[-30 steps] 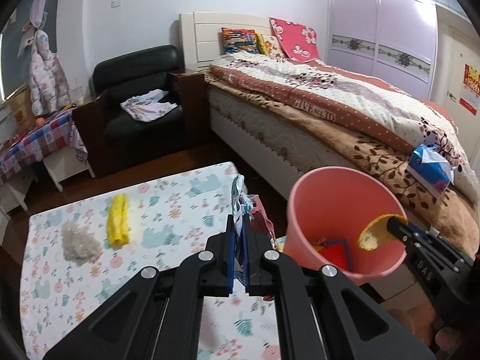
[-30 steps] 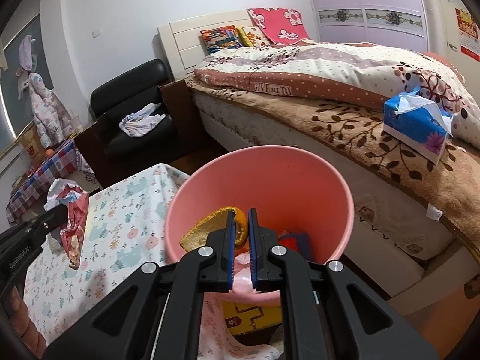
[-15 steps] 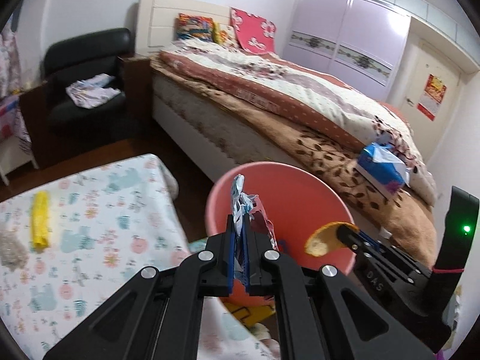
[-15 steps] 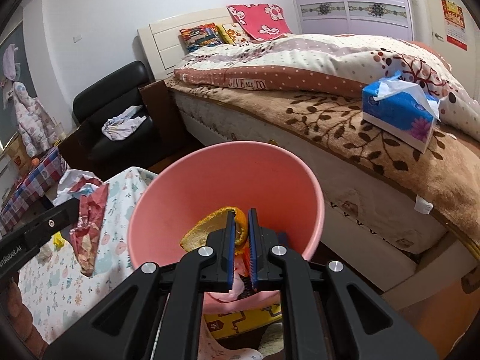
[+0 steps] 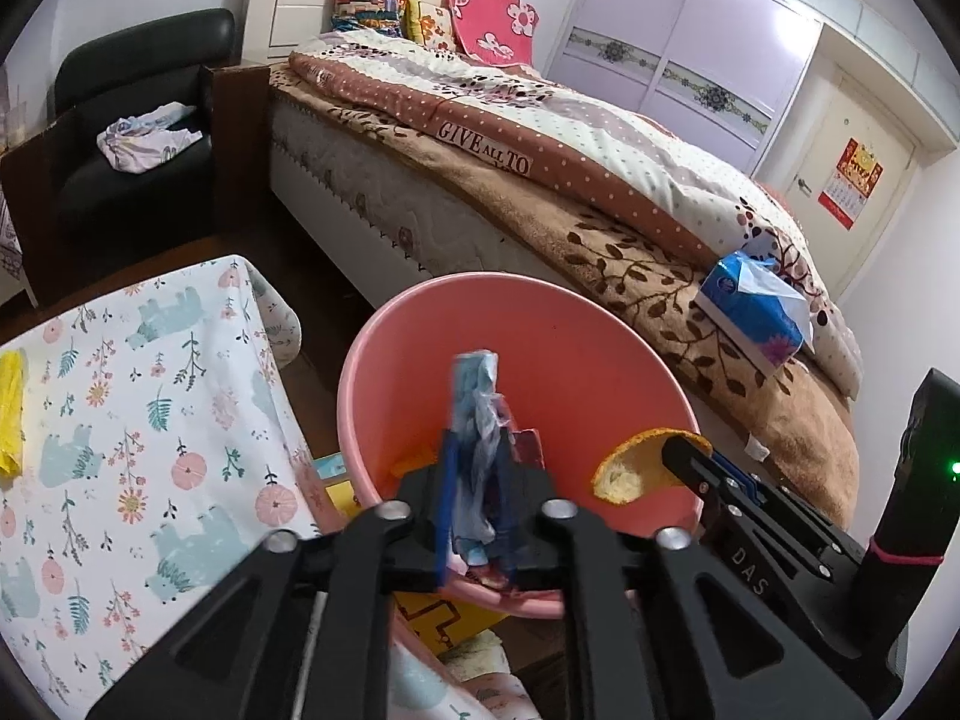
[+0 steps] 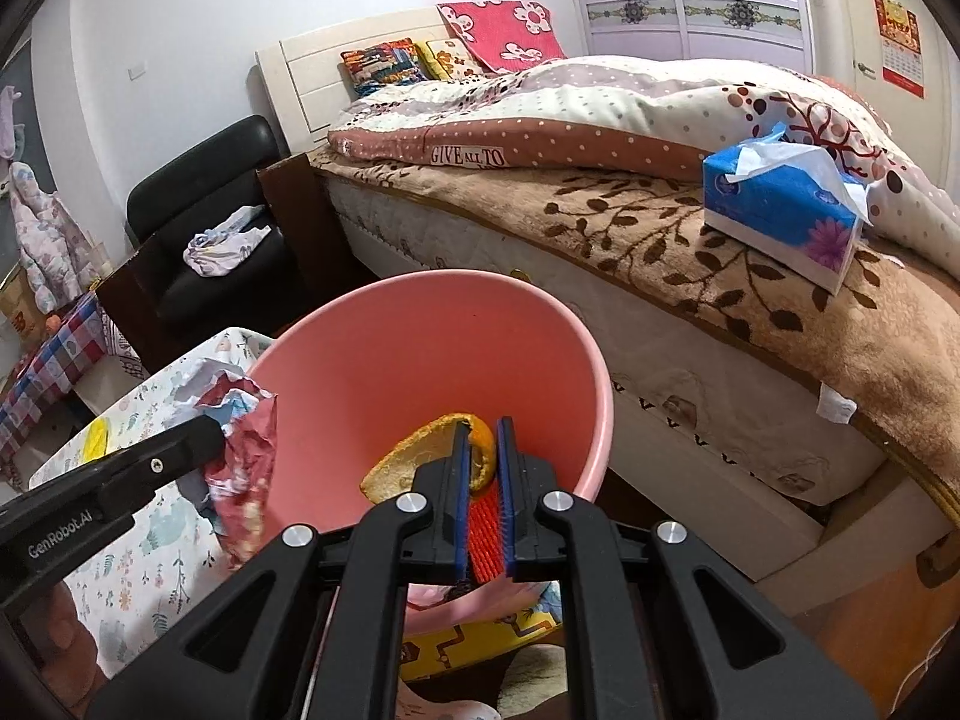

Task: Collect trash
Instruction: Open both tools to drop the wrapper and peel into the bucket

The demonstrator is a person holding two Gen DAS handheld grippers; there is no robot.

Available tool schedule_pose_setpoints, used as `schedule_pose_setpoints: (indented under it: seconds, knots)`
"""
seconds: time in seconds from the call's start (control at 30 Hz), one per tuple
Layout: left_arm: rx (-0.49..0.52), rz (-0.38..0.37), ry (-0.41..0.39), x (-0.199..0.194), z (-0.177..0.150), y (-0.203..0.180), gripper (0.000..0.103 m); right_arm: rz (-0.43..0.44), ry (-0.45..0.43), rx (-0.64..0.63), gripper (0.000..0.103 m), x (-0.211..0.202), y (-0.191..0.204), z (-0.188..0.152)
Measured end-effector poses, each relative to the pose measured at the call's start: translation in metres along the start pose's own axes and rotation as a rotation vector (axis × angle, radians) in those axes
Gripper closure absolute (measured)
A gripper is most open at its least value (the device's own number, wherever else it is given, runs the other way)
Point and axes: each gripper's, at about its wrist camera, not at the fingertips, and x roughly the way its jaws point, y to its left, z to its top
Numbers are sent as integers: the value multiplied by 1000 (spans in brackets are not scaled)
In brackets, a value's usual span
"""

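Beyond both grippers, a bed [image 5: 540, 168] fills the far side of the room, its brown leaf-print blanket [image 6: 750, 288] hanging over the near edge. A black armchair [image 5: 138, 138] stands far off to the left of the bed, with a bundle of cloth [image 5: 150, 135] on its seat. The table [image 5: 138, 420], under a floral cover, lies to the left of the left gripper. A pink bin [image 5: 576, 360] stands directly ahead of and below both grippers, just beside the table's corner.

The left gripper [image 5: 477, 480] hangs over the bin's near rim. Its jaws have just been opening, and a crumpled wrapper [image 5: 480, 420] of white, blue and red film stands upright between them; the blue pads are parted from each other, and the wrapper looks loose rather than pinched. From the right wrist view the wrapper [image 6: 240, 438] dangles at the bin's left rim.

The right gripper [image 6: 480, 450] is clenched on an orange peel [image 6: 432, 456], holding it inside the bin's mouth; the peel curls out to the left of its fingertips. Something red lies in the bin beneath it.

A blue tissue pack [image 6: 786, 216] sits on the blanket, well to the right of the right gripper. A yellow scrap [image 5: 11, 408] lies on the table, far left of the left gripper.
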Motion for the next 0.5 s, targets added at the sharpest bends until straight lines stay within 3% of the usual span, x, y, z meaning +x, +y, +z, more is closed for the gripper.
schedule_pose_setpoints:
  seconds: [0.07,0.5]
  knots:
    - [-4,1,-6,0,-1,-1,66,-1,1,3,95,1,-2,0]
    - [-1,13,-24,-15,-1,5,55,42,32,33,94,2,-3,1]
